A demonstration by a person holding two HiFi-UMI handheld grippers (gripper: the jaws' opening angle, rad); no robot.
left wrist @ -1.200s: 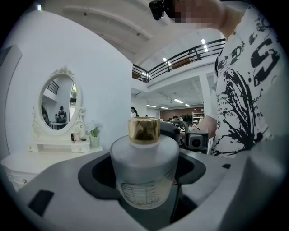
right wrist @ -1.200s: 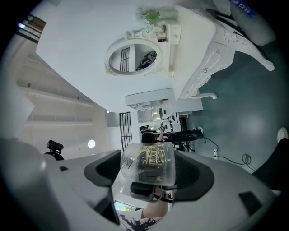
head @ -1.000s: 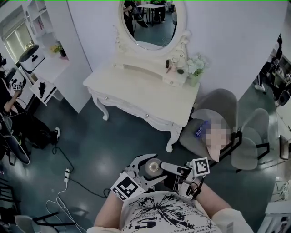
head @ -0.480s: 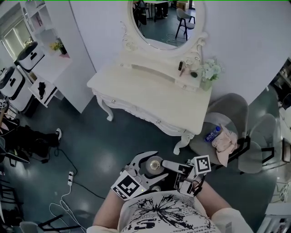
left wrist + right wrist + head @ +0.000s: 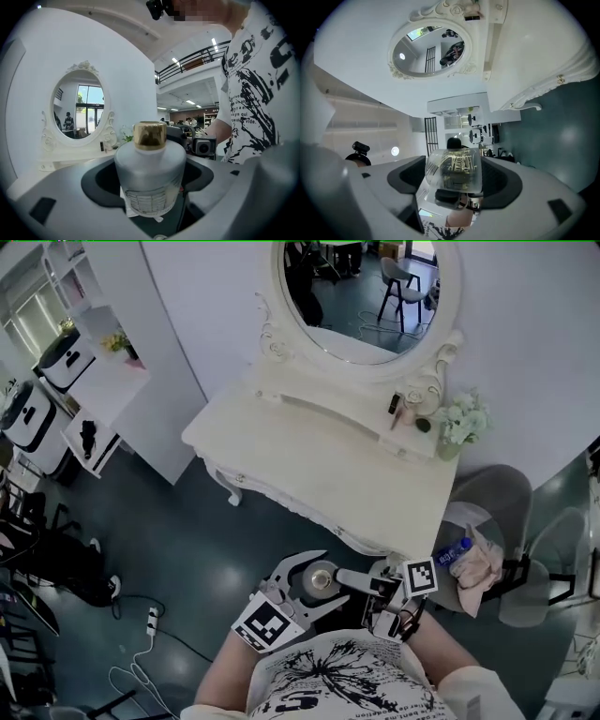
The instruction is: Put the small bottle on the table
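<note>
The small bottle has a frosted grey body and a gold cap, and I carry it close to my chest above the dark floor. My left gripper is shut on it; in the left gripper view the bottle stands upright between the dark pads. My right gripper reaches in from the right, and its own view shows the glass body filling its jaws. The white dressing table stands just ahead, its front edge a short way beyond the grippers.
An oval mirror backs the table, with small items and a flower vase at the back right. A grey chair to the right holds a blue-labelled bottle and a pink cloth. White shelves stand left; a power strip lies on the floor.
The table and chair have drawn nearer and shifted right in the head view. Both grippers and the bottle keep the same pose at my chest.
</note>
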